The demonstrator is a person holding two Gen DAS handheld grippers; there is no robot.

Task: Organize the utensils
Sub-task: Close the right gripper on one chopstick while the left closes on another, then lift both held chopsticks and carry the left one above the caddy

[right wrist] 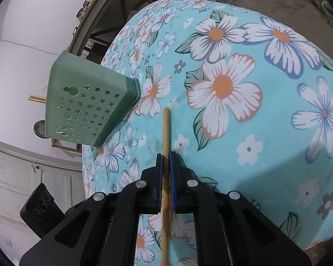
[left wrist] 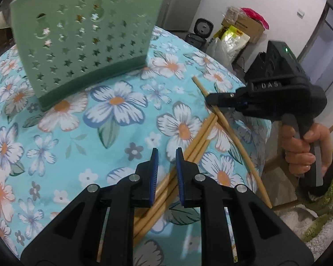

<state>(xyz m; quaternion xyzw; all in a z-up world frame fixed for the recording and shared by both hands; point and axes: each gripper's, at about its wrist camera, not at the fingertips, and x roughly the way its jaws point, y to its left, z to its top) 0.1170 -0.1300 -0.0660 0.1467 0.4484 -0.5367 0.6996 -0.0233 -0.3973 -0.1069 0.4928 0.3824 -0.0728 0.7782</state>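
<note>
A green utensil holder [left wrist: 84, 42] with star-shaped holes stands on the floral tablecloth; it also shows in the right wrist view [right wrist: 86, 104], with chopstick ends sticking out of its top. My right gripper [right wrist: 166, 157] is shut on a single wooden chopstick [right wrist: 166, 130]; in the left wrist view this gripper [left wrist: 213, 103] holds that chopstick [left wrist: 233, 141] slanted above the table's right edge. My left gripper [left wrist: 167, 155] is open and empty, just above a bundle of several chopsticks [left wrist: 197, 141] lying on the cloth.
The table is covered with a blue floral cloth [left wrist: 77, 133]. Boxes and bags [left wrist: 237, 33] sit by the far wall beyond the table. A wooden chair and green rug [left wrist: 322, 199] lie below the table's right edge.
</note>
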